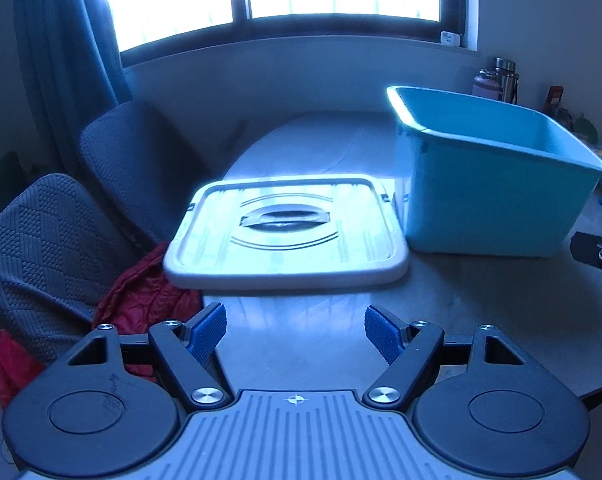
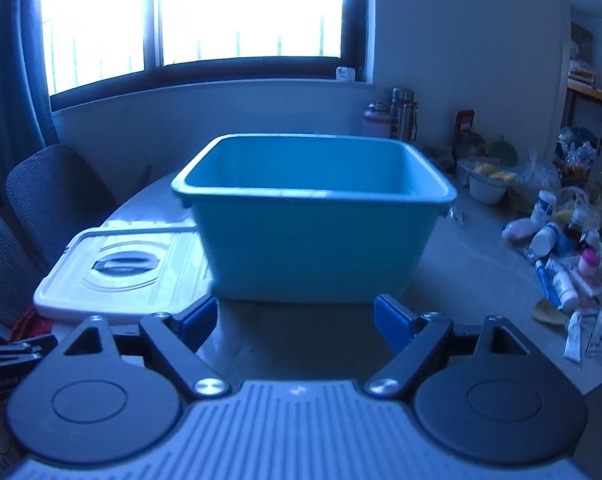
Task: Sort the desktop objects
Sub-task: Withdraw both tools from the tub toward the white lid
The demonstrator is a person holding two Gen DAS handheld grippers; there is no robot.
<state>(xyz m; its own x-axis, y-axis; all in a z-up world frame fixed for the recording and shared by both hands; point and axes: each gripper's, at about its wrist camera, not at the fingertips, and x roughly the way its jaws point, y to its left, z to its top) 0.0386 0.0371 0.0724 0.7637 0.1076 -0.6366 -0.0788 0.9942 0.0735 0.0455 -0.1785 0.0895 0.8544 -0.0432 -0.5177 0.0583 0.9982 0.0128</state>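
Turquoise plastic marks the open storage bin [image 2: 317, 216], which stands upright on the grey counter [image 2: 473, 264] near the middle, its mouth facing up. Just beside its left wall lies the white lid [image 1: 285, 232], flat on the counter with its recessed handle upward; the lid's left side reaches the counter's left edge, and whether lid and bin actually touch cannot be told.

Left tongs [image 1: 295, 334] hover low over the near part of the counter, blue pads spread wide apart and holding nothing, pointed at the lid's near rim. Right tongs [image 2: 295, 322] are likewise spread wide and empty, aimed at the bin's near wall and close to it.

Along the counter's right edge sits a loose heap of small items [image 2: 569, 264]: white bottles, tubes and sachets lying in a jumble, well apart from the bin. Farther back on that side stand a white bowl [image 2: 487, 188] with something yellow in it and two flasks [image 2: 393, 120] near the far edge under the window [image 2: 245, 12].

Off the counter's left edge are two grey chairs [image 1: 53, 248], with a red cloth [image 1: 141, 300] bunched on the nearer one.
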